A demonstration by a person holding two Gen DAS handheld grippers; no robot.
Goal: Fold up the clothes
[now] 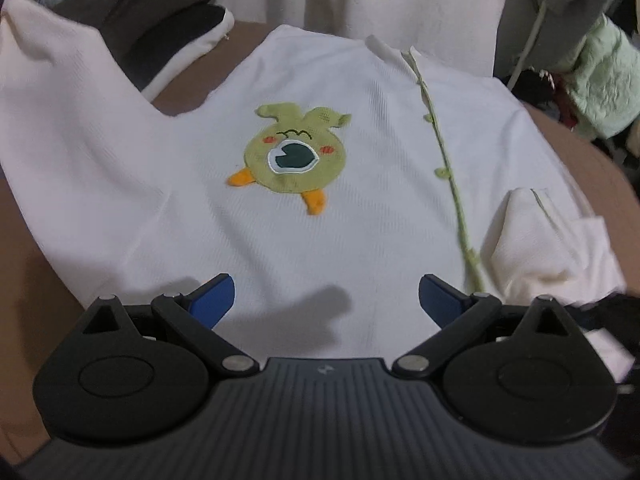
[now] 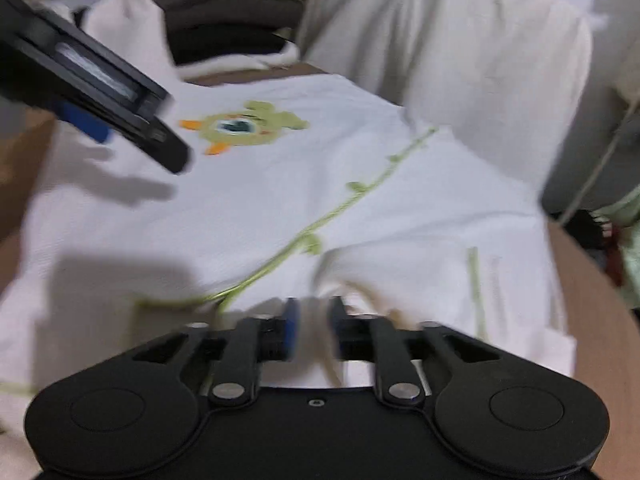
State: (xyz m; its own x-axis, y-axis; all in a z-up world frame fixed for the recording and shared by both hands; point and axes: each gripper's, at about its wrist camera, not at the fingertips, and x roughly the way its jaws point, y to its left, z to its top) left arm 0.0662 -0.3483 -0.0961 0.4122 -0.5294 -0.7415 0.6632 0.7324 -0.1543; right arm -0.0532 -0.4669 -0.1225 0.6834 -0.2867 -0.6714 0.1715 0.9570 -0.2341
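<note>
Looking through my left wrist camera, I see the white garment [image 1: 320, 208] spread flat on the brown tabletop [image 1: 24, 264], its green frog patch [image 1: 294, 156] facing up near the middle and a green vine trim [image 1: 448, 160] running down the right half. My left gripper [image 1: 326, 300] hovers over the near hem with its jaws spread wide and nothing between the blue pads. That view alone shows one sleeve [image 1: 60, 92] stretched out flat at the left and the other sleeve [image 1: 532, 232] folded in over the body at the right. It also picks out a dark cushion [image 1: 160, 12] behind and pale green cloth [image 1: 600, 76] at the far right. My right wrist camera, blurred, shows what the first cannot: the left gripper [image 2: 108, 128] from the side, hanging above the garment [image 2: 240, 200] beside the patch [image 2: 244, 128]. My right gripper [image 2: 312, 328] sits low over the folded sleeve [image 2: 400, 276] beside the trim [image 2: 320, 220]; its jaws stand parted, and I cannot tell for certain whether cloth lies between them. A person's pale clothing [image 2: 460, 48] fills the background.
</note>
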